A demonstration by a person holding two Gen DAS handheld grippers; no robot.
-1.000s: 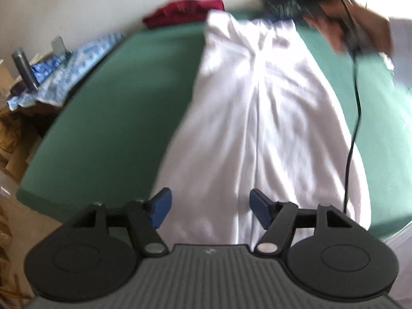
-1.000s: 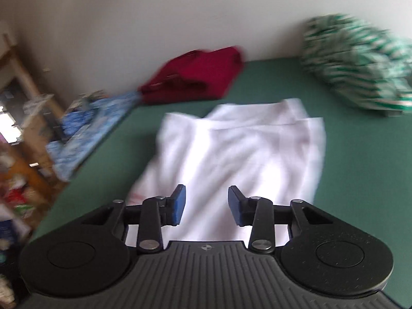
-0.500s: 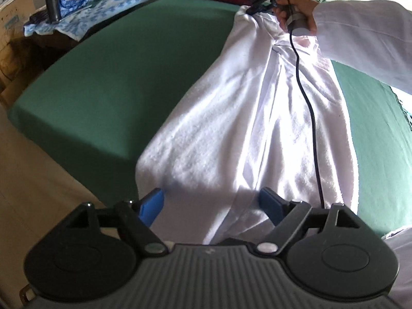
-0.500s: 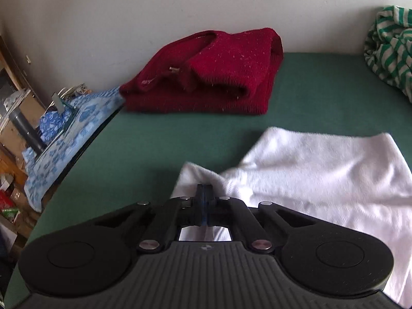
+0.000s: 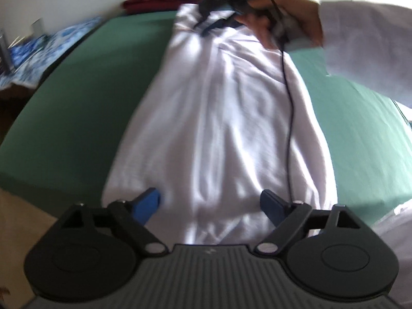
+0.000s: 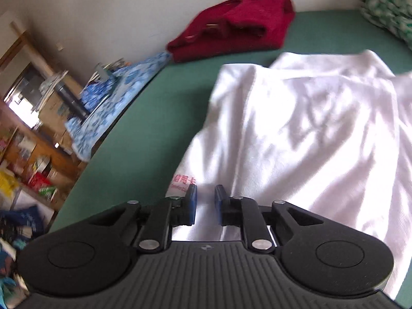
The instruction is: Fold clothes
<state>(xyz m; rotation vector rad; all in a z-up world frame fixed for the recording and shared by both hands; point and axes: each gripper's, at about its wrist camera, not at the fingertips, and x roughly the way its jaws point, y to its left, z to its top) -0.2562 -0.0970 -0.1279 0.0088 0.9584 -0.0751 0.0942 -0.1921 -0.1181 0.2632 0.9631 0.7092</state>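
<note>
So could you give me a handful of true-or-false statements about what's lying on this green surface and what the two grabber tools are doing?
1. The white cloth garment lies stretched out on the green padded surface. True.
2. The folded dark red knitted sweater lies on top of the white garment. False: it sits apart, by the wall.
3. The left gripper is wide open over the garment's near end. True.
4. The right gripper is clamped on the red sweater. False: its jaws are opening above the white garment.
5. A black cable trails across the garment. True.
</note>
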